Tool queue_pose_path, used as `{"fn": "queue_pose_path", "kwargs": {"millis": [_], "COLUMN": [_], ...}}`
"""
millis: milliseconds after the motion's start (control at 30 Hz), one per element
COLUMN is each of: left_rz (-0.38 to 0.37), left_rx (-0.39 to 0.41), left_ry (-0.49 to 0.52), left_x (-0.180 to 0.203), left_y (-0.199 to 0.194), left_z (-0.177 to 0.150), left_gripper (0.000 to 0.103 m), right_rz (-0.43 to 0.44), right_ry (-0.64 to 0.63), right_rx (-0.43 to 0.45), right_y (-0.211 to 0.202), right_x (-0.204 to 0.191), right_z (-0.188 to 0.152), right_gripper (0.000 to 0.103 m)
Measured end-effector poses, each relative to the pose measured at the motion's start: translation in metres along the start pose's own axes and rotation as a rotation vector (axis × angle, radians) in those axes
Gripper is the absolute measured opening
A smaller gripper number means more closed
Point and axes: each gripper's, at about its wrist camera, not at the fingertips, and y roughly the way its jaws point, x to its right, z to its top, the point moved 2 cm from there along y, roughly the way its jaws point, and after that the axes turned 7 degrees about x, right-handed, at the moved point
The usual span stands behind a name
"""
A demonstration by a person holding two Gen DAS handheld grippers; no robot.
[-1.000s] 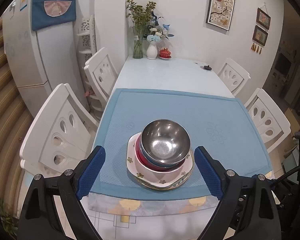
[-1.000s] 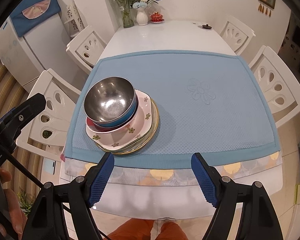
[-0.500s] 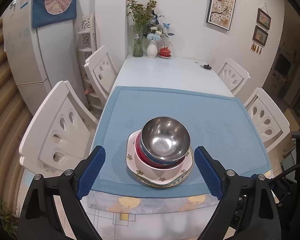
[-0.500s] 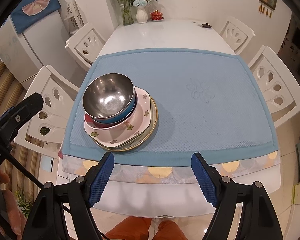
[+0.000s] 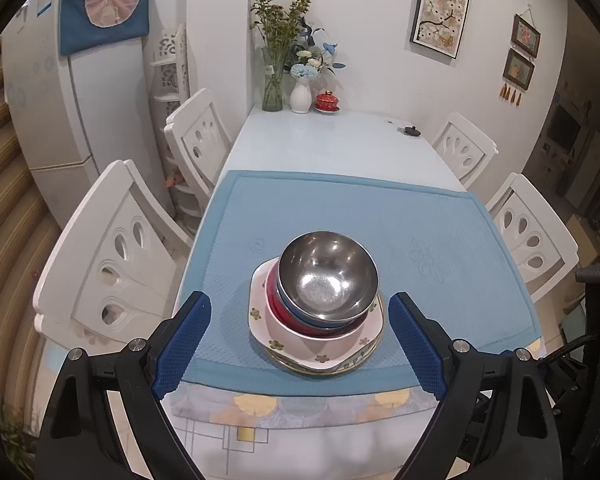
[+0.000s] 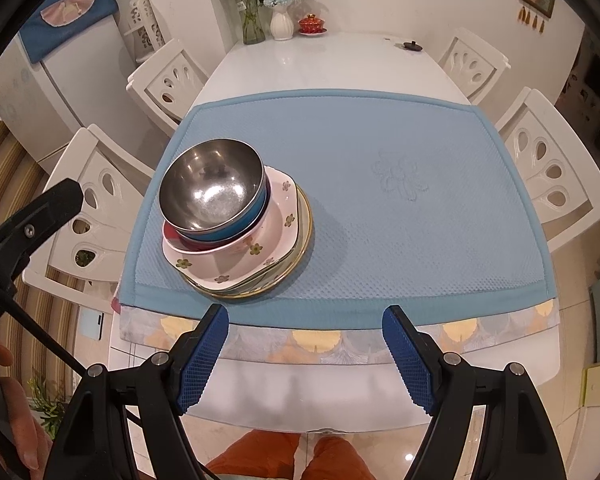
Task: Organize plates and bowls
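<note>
Already we judge the stacking done: a steel bowl nests in blue and red bowls on a floral plate atop what seems a gold-rimmed plate, near the blue mat's front-left corner. Our left hand-held gripper and right hand-held gripper hang spread, empty.
</note>
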Motion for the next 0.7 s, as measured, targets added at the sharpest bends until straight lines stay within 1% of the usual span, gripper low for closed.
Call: {"fn": "queue_pose_path", "kwargs": {"millis": [533, 700], "left_rz": [0.000, 0.007], "left_rx": [-0.002, -0.001], "left_ry": [-0.007, -0.016], "left_x": [-0.0024, -0.0066], "left_y": [0.0023, 0.0010], "left_z": [0.0005, -0.0018], "left_gripper": [0.090, 0.090], "right_rz": [-0.006, -0.017], "right_ry": [0.002, 0.010], "right_rx": [-0.019, -0.010], "right_y": [0.0046, 0.0038], "right_x": [-0.0045, -0.0073], "right_z": [-0.0011, -0.0014], "right_gripper": [0.077, 0.077]}}
